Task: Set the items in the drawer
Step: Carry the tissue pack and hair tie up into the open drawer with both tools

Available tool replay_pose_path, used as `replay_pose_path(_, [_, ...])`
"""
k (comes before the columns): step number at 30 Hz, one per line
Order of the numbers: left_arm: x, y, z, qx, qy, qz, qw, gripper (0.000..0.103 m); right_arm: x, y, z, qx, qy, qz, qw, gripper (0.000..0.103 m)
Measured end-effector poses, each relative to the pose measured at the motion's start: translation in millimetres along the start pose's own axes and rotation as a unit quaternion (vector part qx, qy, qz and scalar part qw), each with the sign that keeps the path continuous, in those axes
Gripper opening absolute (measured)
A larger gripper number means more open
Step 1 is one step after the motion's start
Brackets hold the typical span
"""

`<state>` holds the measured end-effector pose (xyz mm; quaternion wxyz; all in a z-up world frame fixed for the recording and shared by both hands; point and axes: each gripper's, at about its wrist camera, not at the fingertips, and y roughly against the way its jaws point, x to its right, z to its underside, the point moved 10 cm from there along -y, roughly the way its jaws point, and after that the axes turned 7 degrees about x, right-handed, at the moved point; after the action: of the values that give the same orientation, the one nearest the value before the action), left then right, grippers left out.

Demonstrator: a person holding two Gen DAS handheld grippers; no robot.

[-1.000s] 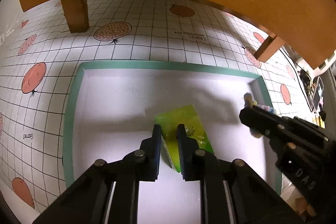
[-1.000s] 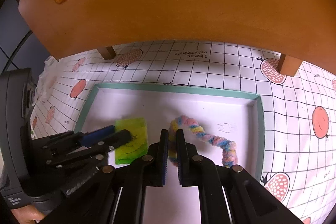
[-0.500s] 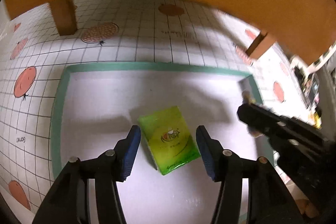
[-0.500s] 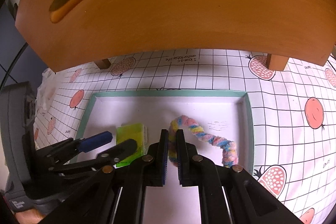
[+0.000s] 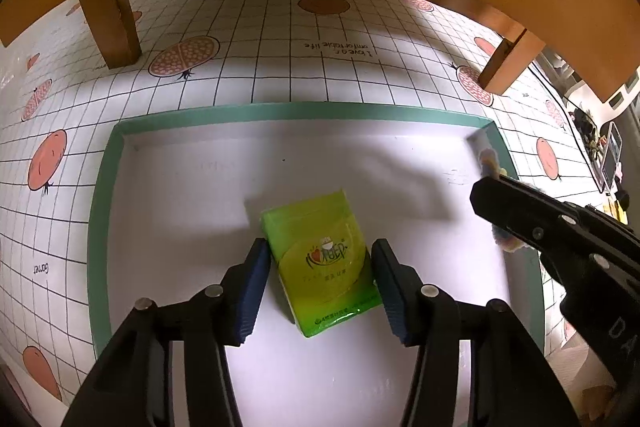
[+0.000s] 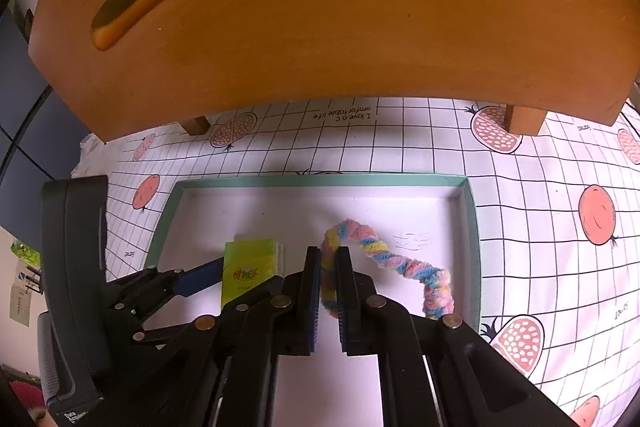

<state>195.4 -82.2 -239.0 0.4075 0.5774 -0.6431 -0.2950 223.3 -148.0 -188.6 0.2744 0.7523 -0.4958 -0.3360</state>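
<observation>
left claw closing, astride green packet untouched; right claw clenches yarn rope.

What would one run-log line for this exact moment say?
left gripper: jaws closing slightly, astride green tissue pack lying in drawer | right gripper: shut on pastel twisted rope | rope's far end rests in drawer

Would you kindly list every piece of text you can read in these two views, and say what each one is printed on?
"I love a comfortable life", seen upside down: on the checked tablecloth.
"Garnet", roughly, small and sideways: also on the tablecloth.
Red logo lettering and the fine print under it: on the green tissue pack, too blurred to read.
"DA", cut off: on the right gripper's body.
"Data Acquisi...", partly legible: on the left gripper's body.
</observation>
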Motion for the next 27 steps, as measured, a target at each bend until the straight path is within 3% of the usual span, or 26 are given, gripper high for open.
replay_pose_path(7, [3,-4,4,-0.01,-0.014,-0.004,0.9998,0.055,0,0,0,0.001,-0.003,0.005,1.0,0.008])
replay_pose_path(13, [11,-10,3,0.008,-0.078,-0.05,0.9957,0.054,-1,1,0,0.003,-0.001,0.006,1.0,0.008])
replay_pose_path(27, [1,8,6,0.01,-0.039,-0.021,0.9989,0.05,2,8,-4,0.01,-0.013,0.006,1.0,0.008])
